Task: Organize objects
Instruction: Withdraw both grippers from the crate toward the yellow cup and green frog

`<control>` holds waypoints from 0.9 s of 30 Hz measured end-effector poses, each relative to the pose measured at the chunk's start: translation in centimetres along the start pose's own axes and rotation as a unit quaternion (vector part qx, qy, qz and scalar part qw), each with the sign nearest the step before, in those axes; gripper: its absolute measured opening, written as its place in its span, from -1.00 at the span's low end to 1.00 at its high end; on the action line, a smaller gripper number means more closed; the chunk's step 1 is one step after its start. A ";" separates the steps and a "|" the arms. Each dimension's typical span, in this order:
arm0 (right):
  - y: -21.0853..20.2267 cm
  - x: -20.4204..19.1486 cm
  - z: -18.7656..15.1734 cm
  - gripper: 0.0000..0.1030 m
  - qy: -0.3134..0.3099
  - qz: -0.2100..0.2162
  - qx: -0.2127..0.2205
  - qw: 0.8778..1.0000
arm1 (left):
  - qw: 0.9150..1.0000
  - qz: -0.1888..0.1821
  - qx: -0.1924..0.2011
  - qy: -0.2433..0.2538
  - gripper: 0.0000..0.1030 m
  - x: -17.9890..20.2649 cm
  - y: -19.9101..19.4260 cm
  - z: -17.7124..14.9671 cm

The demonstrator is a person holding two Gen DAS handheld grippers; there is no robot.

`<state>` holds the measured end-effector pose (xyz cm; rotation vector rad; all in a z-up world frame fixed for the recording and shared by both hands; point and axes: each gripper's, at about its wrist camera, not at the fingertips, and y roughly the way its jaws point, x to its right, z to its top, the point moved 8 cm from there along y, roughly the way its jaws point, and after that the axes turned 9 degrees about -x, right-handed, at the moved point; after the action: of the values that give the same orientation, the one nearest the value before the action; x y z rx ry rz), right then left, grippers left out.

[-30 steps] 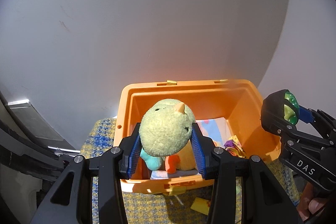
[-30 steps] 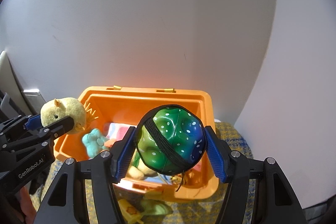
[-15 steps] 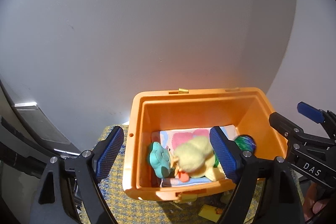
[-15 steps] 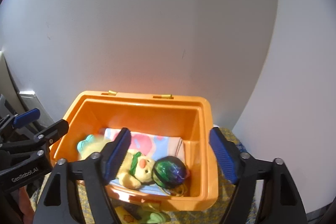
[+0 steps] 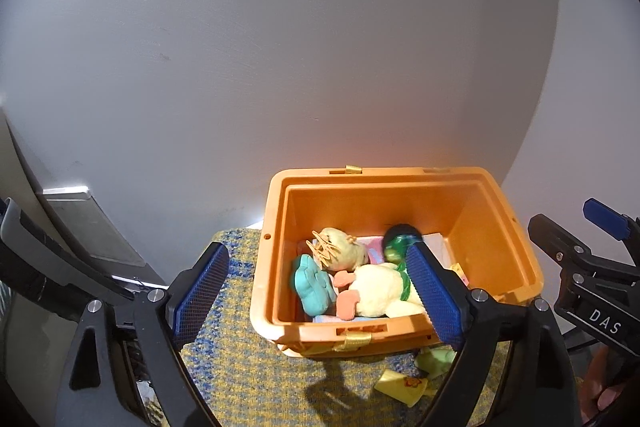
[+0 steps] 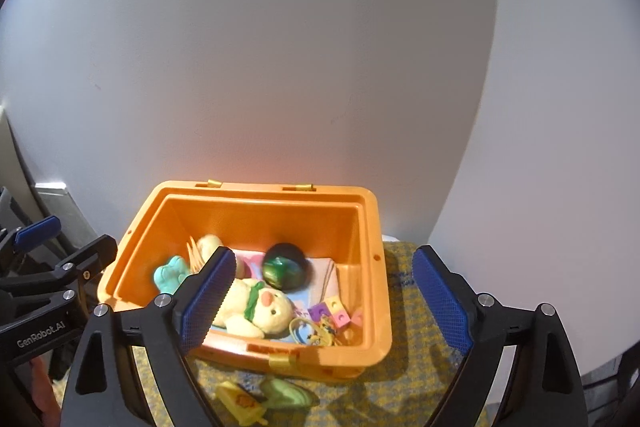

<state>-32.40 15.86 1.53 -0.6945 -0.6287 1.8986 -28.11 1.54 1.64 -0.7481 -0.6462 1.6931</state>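
An open orange bin [image 5: 500, 227] [image 6: 372, 227] stands on a yellow-and-blue woven mat against a white wall. Inside lie a small yellow chick plush [image 5: 340, 251] [image 6: 208, 245], a green-blue ball [image 5: 398, 241] [image 6: 285, 267], a larger yellow duck plush [image 5: 380, 293] [image 6: 260, 307], a teal plush [image 5: 314, 283] [image 6: 170, 273] and small bright toys [image 6: 332, 315]. My left gripper [image 5: 320, 299] is open and empty, held above the bin's front left. My right gripper [image 6: 324, 299] is open and empty above the bin's front right.
A yellow toy [image 5: 402, 385] [image 6: 240, 401] and a pale green toy [image 5: 436, 361] [image 6: 286, 393] lie on the mat [image 5: 248, 367] [image 6: 408, 367] in front of the bin. A grey unit [image 5: 88, 227] stands at the left. The wall is close behind.
Both grippers opened and pulled back. The chick plush dropped from my left gripper and the ball from my right; both now lie in the bin.
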 end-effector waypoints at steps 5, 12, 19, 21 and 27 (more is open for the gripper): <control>-1.0 0.6 0.5 0.75 0.001 -0.004 0.008 1.000 | 1.000 -0.001 0.005 0.000 0.79 0.3 -1.5 -0.9; -2.6 2.0 -1.4 0.75 0.012 -0.007 0.007 1.000 | 1.000 0.003 0.013 0.008 0.85 0.8 -2.8 -2.3; -2.4 2.9 -3.9 0.75 0.024 -0.010 -0.001 1.000 | 1.000 -0.002 0.010 0.021 0.96 2.1 -2.5 -4.5; -2.5 3.0 -4.7 0.75 0.027 -0.009 -0.004 1.000 | 1.000 -0.001 0.010 0.027 1.00 2.4 -2.6 -5.0; -1.5 3.1 -7.2 0.75 0.031 -0.009 -0.019 0.999 | 0.999 -0.008 -0.007 0.034 1.00 2.8 -1.4 -7.4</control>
<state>-27.50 20.18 -3.10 -0.7676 -0.6306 1.8451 -22.09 4.91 -2.53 -0.8052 -0.6166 1.6439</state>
